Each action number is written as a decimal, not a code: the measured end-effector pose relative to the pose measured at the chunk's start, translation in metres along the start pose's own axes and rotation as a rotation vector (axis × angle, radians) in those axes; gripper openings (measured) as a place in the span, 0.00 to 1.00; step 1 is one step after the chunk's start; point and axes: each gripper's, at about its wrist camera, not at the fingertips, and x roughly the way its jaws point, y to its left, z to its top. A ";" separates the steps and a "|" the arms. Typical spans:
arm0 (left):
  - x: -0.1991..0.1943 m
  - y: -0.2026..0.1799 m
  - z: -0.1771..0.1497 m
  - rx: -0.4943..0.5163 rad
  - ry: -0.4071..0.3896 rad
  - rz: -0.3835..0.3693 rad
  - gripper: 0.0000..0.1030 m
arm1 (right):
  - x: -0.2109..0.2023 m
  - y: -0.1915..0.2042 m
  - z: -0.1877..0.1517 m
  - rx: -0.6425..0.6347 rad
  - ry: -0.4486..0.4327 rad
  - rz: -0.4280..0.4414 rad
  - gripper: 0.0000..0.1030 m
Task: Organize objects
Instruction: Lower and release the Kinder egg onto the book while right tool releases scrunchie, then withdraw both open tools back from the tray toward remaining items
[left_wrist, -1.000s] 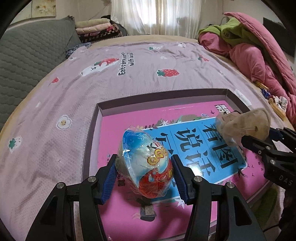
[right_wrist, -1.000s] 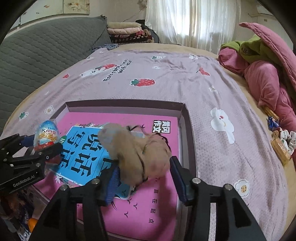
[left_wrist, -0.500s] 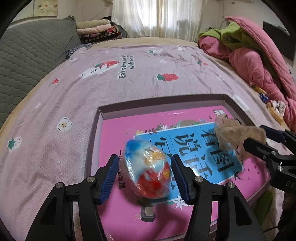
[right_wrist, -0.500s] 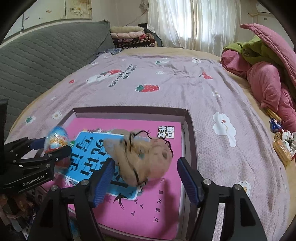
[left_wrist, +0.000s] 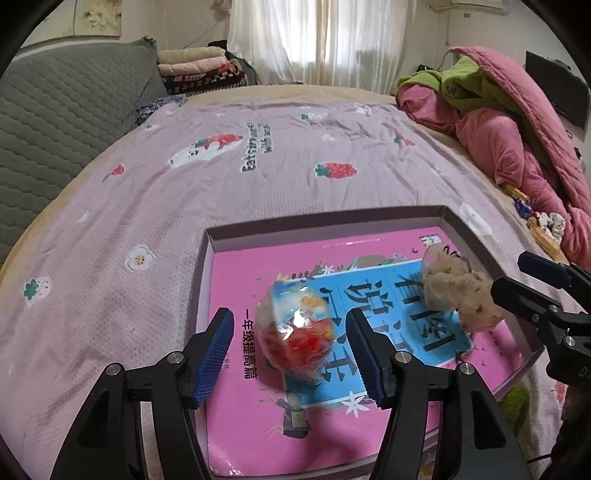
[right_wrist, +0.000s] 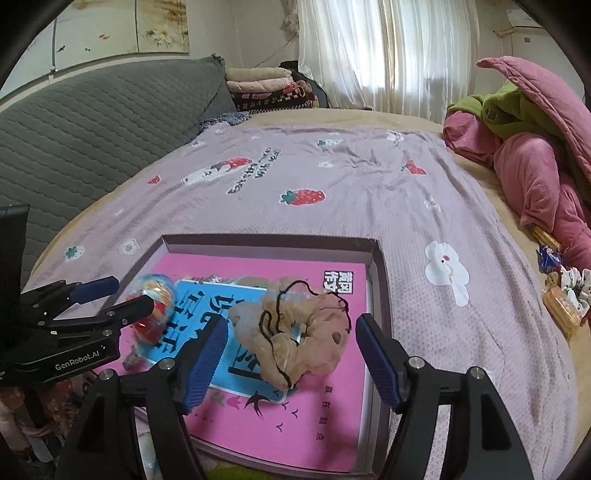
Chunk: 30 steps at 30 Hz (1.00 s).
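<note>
Both grippers are letting go right now. The left gripper (left_wrist: 291, 354) has its jaws opening, and the wrapped toy egg (left_wrist: 297, 332), blue on top and red below in crinkly clear plastic, sits between the blue pads with a gap on each side, so nothing is pinched. It rests on the pink book (left_wrist: 258, 413) just ahead of the fingertips.

The right gripper (right_wrist: 286, 354) is also opening, a bit wider than the left. The tan plush toy (right_wrist: 295, 332) with a black string looped over it lies between the pads; I see clear space on the right side, while the left pad is close enough that I can't say whether it brushes the fur. It lies on the same book, straight ahead of the tongs.

The book lies flat inside a shallow purple-grey box tray (right_wrist: 382, 295) on the lilac strawberry bedsheet (left_wrist: 147, 192).

Readable stuff: "GenRobot.AI" on the left gripper's body in the right wrist view, and "Eatstra…" in dark letters on the sheet, beyond the tray. The book has big Chinese characters on a blue panel, plus a column on the pink reading 一年级提高篇.
</note>
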 end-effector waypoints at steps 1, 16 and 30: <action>-0.004 0.000 0.001 -0.002 -0.008 0.001 0.63 | -0.003 0.001 0.001 0.002 -0.007 0.005 0.73; -0.069 -0.006 0.010 0.011 -0.133 0.036 0.73 | -0.045 0.014 0.012 -0.023 -0.102 0.060 0.76; -0.116 -0.011 -0.006 -0.025 -0.176 0.023 0.73 | -0.092 0.025 0.003 -0.041 -0.159 0.057 0.84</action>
